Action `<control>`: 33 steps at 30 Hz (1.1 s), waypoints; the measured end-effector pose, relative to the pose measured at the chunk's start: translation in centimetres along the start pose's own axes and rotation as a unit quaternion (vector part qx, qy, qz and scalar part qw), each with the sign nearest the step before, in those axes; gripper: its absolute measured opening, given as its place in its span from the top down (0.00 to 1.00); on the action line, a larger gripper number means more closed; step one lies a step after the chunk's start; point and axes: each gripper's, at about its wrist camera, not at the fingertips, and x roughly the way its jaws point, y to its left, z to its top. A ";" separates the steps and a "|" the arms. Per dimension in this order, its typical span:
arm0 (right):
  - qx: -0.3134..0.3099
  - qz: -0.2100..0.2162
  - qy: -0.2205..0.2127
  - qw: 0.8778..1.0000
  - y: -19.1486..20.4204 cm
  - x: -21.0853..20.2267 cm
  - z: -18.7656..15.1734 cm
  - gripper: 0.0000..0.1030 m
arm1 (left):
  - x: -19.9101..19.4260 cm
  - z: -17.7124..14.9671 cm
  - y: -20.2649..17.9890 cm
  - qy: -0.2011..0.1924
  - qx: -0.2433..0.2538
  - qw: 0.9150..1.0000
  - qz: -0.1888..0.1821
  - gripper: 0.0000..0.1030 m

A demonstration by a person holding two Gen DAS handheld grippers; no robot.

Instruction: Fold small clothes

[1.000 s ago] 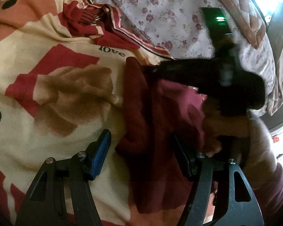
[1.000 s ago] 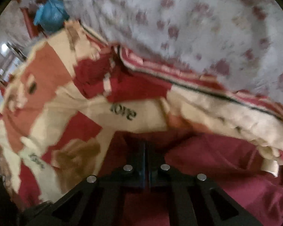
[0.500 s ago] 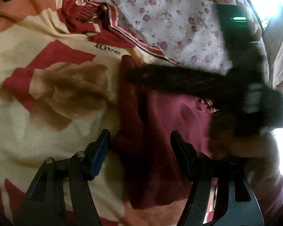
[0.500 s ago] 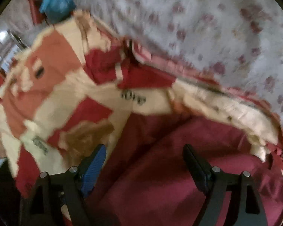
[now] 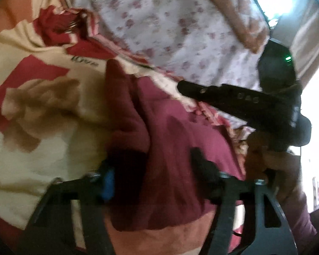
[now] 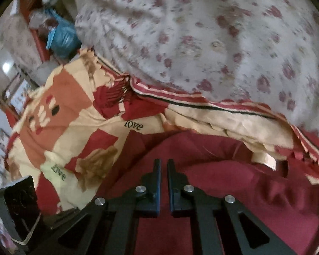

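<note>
On the cream-and-red patchwork bedspread [image 6: 74, 127] printed "love", the soft maroon knit garment [image 5: 170, 148] lies bunched near its edge below the white floral quilt [image 6: 202, 31]. My left gripper [image 5: 153, 170] straddles a fold, spread apart. My right gripper [image 6: 163, 174] hovers over the cloth, its 2 fingers nearly closed, a narrow gap, gripping nothing.

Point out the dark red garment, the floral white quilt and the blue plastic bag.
dark red garment [image 5: 172, 140], left wrist view, middle of its folded body
floral white quilt [image 6: 202, 31], right wrist view, upper middle
blue plastic bag [image 6: 62, 37], right wrist view, its bulging side
</note>
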 end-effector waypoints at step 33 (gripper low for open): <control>0.043 0.095 -0.014 0.994 -3.5 -5.3 -2.1 0.85 | -0.6 -1.1 -7.3 -0.001 0.117 0.993 0.002 0.77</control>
